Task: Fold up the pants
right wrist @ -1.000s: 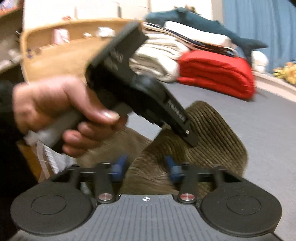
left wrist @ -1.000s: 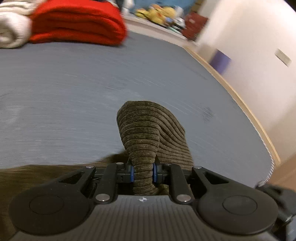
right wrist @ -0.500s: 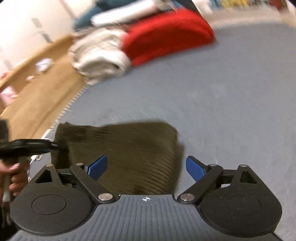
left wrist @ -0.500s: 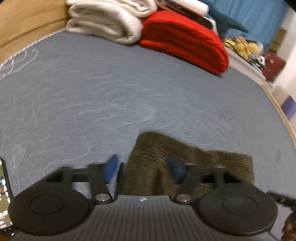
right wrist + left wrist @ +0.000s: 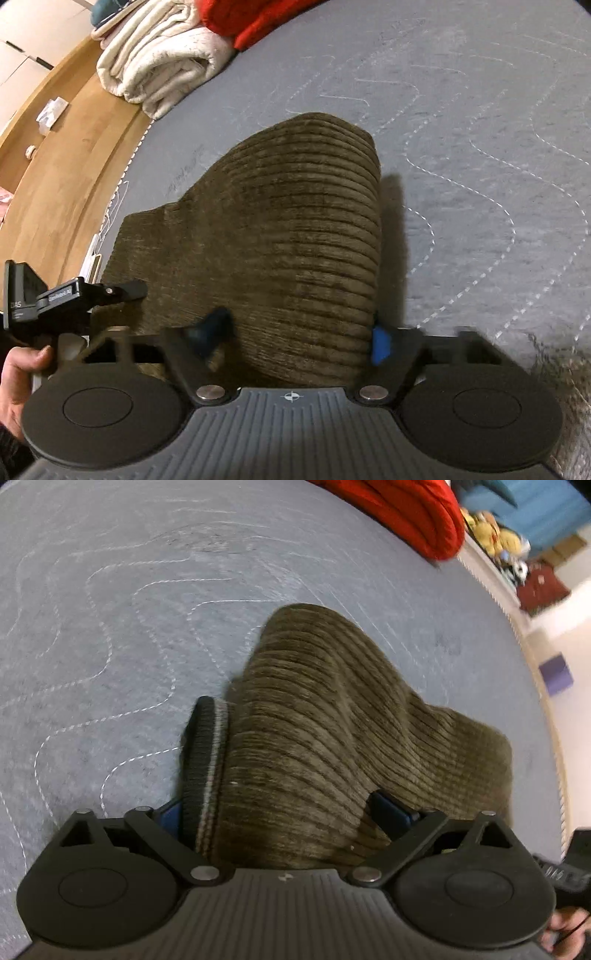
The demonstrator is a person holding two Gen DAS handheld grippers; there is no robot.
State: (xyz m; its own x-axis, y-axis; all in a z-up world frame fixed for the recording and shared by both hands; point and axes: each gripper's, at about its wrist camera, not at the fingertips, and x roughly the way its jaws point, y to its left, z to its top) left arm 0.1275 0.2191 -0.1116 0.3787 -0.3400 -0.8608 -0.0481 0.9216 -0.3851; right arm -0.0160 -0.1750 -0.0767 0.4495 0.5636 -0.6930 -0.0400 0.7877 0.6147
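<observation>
Corduroy, olive-brown: one pair of pants [image 5: 332,746] lies folded on the grey quilted bed [image 5: 110,609]. Both the left gripper [image 5: 288,812] and right gripper [image 5: 295,332] have jaws spread astride it. Only the left view shows a striped waistband [image 5: 207,760]; only the right shows one white blanket [image 5: 159,62].

A home bedroom: quilted grey mattress [image 5: 480,110], folded cream blanket [image 5: 162,62] and red blanket [image 5: 406,513] upper frame, plush toys [image 5: 491,535] upper right.
</observation>
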